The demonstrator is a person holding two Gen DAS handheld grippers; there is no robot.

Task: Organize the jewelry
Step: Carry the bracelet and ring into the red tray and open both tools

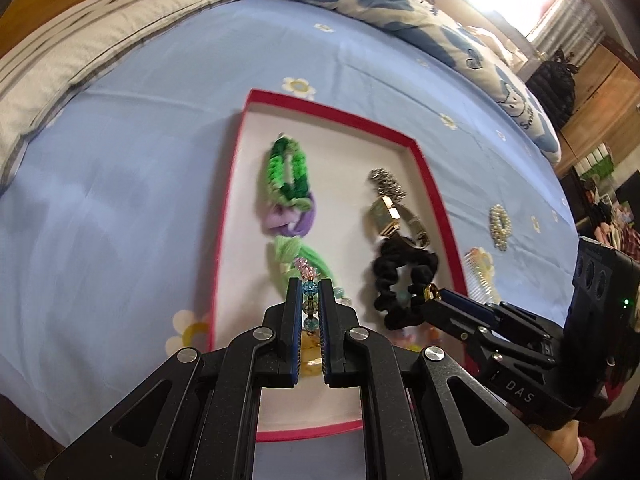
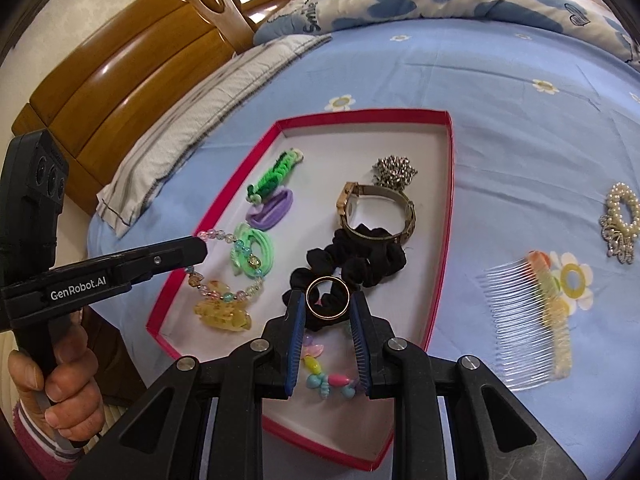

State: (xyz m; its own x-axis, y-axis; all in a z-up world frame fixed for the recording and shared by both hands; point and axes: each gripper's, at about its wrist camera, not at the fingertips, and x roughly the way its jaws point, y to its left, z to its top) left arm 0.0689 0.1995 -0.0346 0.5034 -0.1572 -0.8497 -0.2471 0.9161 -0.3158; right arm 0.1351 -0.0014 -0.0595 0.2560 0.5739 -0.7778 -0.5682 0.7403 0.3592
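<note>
Jewelry fills the red-rimmed tray [image 2: 447,216] on the bed [image 2: 520,120]. Above the tray's near end, the right tongs [image 2: 328,304] clamp a gold ring [image 2: 328,298]; at its left side, the left tongs [image 1: 310,292] are closed on a beaded bracelet [image 2: 224,280] (pastel, glassy beads). Right of the tray lie a comb [image 2: 528,320] and pearl scrunchie [image 2: 622,216].

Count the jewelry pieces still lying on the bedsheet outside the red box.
2: the pearl hair tie out to the right of the red box, and the clear comb nearer the camera, between it and the box. Others may lie outside both views.
</note>
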